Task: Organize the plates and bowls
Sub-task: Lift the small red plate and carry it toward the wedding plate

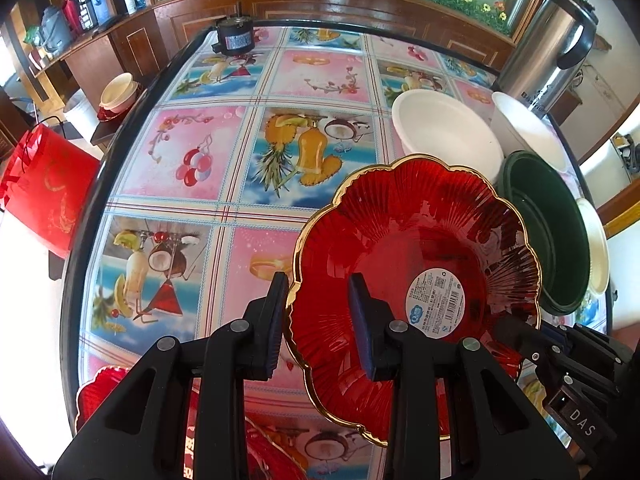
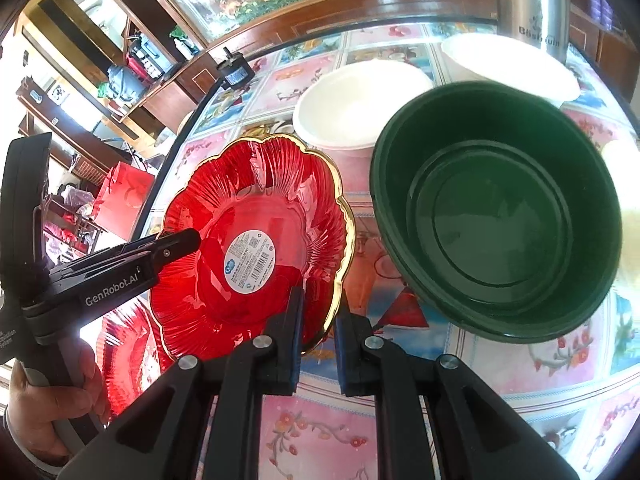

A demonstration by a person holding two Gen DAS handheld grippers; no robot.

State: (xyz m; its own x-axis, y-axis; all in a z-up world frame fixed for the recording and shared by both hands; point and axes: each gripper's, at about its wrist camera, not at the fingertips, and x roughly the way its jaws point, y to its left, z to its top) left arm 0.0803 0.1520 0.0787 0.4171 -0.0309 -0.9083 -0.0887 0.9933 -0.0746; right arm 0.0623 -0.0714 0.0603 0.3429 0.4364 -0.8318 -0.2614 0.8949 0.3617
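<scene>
I have both claws pinching the red plate (image 2: 256, 240) by opposite edges – left gripper (image 1: 320, 320) and right gripper (image 2: 318, 332) – tilted above the fruit-print table (image 1: 200, 160). Just beside it sits a green bowl (image 2: 496, 216), nothing in it (a second seems nested under it), with white bowls (image 2: 360, 100) and a steel flask (image 1: 552, 48) behind.
</scene>
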